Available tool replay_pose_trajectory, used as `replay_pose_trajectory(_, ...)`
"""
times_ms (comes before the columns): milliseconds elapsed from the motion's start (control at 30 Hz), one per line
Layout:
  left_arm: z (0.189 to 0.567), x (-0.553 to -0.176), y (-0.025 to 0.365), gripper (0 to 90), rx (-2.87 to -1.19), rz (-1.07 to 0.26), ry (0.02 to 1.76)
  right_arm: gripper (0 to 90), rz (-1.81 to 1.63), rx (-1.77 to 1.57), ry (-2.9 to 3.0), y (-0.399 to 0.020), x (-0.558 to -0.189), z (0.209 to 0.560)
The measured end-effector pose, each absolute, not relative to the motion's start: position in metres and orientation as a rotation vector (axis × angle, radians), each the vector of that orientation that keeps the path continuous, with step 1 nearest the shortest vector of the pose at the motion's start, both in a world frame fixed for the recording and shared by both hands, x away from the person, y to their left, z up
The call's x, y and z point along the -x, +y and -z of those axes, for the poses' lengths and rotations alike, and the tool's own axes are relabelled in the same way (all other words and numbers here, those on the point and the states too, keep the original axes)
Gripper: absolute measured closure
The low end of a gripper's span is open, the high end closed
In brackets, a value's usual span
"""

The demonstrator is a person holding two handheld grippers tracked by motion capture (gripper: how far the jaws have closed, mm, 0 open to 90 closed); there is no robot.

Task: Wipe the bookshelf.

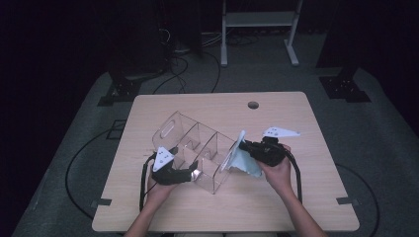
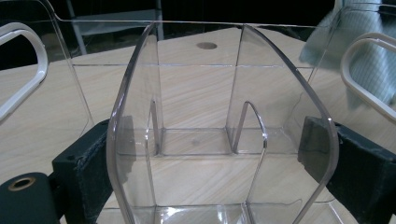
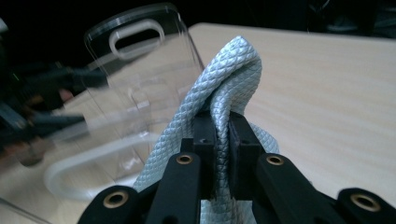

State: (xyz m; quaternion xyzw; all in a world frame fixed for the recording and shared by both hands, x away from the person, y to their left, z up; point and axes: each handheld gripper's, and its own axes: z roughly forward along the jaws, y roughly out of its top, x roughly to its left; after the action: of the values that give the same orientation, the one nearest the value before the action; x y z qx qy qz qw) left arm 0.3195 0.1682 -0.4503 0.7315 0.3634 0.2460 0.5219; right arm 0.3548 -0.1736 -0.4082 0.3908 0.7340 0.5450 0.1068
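Item: clear plastic organizer (image 1: 197,148), divided into compartments, with a cut-out handle at each end; it lay tilted at the centre of the table (image 1: 296,207) in the high view.

Left gripper (image 1: 193,170): at lower centre-left of the high view. In the left gripper view my jaws stood wide, one on each outer side of a curved divider wall; I held the organizer (image 2: 224,116) braced there.

Right gripper (image 1: 245,146): just right of centre in the high view, at the organizer's near end wall. My jaws were pinched narrow on a fold of cloth.

Cloth (image 3: 219,84): pale blue, quilted weave, looped up over my jaw tips in the right gripper view; in the high view it hung against the outside of the end wall (image 1: 244,160).

Done, as I judged: organizer steadied, cloth gripped and brought to the end wall.

Left, as I judged: wiping of the inner compartments and far end; I could not tell from the walls which were already cleaned.

Other: round hole (image 1: 253,104) in the tabletop, upper centre.
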Motion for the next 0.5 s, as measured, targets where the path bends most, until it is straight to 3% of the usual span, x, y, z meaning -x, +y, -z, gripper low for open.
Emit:
replay_pose_trajectory(200,0.45,-0.319,0.166,6.9,-1.749,-0.591,0.872,83.0,-1.656,-1.087,2.146,-0.167,-0.355,0.381)
replay_pose_trajectory(500,0.45,-0.319,0.165,6.8,-1.749,-0.592,0.875,83.2,-1.597,-0.936,2.273,-0.136,-0.333,0.376)
